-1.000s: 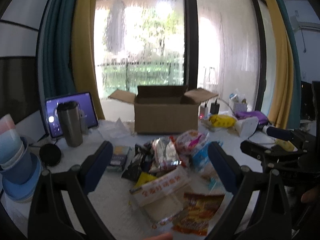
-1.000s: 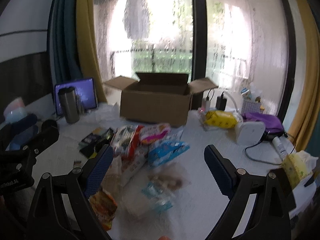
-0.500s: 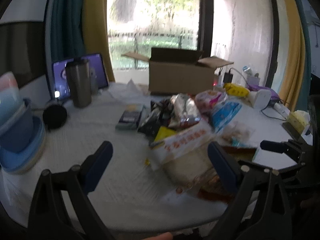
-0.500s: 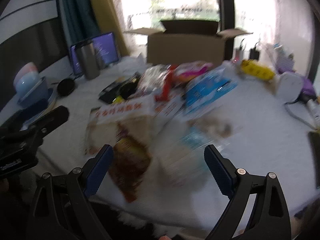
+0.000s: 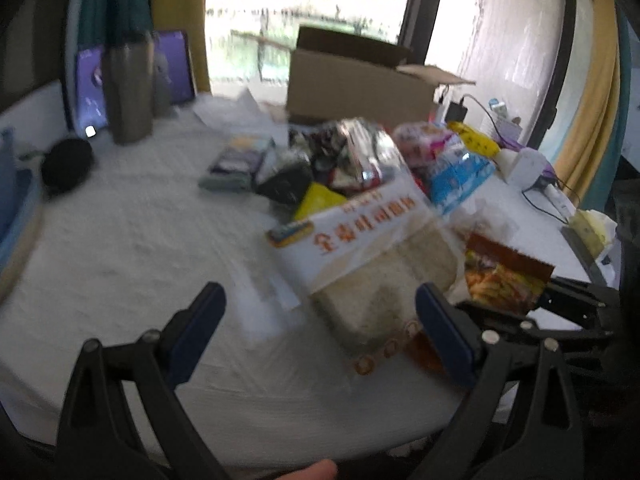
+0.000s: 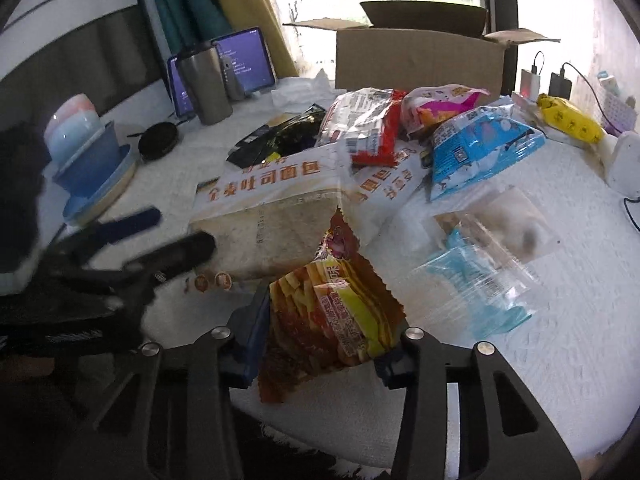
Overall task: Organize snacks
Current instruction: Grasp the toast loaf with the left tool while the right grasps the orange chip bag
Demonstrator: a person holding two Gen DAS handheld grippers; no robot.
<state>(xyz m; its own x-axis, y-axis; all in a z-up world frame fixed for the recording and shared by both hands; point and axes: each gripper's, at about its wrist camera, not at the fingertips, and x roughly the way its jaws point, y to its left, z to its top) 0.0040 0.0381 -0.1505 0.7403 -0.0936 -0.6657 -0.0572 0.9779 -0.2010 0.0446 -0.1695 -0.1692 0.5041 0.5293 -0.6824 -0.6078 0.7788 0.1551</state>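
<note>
Both grippers dropped from high view toward snack pile near cardboard box [image 6: 418, 62]. Right gripper [image 6: 320, 334] jaws closing on orange chip bag [image 6: 334, 312] at tabletop edge, farthest from box. Left gripper [image 5: 320, 320] jaws wide, empty. First pick starting.

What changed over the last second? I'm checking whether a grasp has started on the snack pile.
Both grippers dropped toward the pile. The right gripper, wide open before, is closing its jaws around the orange chip bag, which now sits between them. The left gripper is open as before, now low in front of the bread bag, holding nothing. The cardboard box, tumbler and other snacks look unmoved.
</note>
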